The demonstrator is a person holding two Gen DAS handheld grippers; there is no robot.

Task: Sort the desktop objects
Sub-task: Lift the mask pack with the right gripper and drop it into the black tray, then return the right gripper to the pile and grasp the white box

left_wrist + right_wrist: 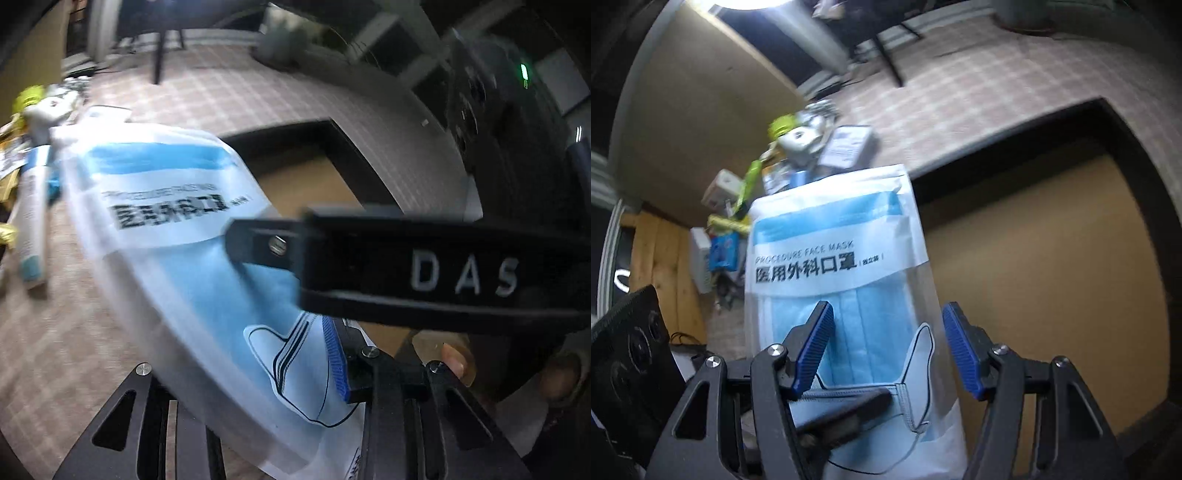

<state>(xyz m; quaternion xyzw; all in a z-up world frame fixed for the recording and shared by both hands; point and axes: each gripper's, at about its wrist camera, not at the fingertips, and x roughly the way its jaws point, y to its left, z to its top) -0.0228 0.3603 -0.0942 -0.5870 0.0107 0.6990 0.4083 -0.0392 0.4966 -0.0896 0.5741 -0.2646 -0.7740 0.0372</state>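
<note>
A white and blue face mask pack hangs tilted over the plaid tablecloth. My left gripper is shut on its lower end. Its blue right pad lies on the pack's face, and its other pad is hidden behind the pack. In the right wrist view the same pack stands upright and sharp. My right gripper is open with its blue pads wide apart. The pack runs on behind the right gripper's left pad. One dark finger of the left gripper crosses the pack's bottom.
A black-rimmed tray with a brown floor lies right of the pack, also as the tray. A pile of small boxes and yellow-green packets sits behind it. A white-blue box lies at left. A person's fingers show at lower right.
</note>
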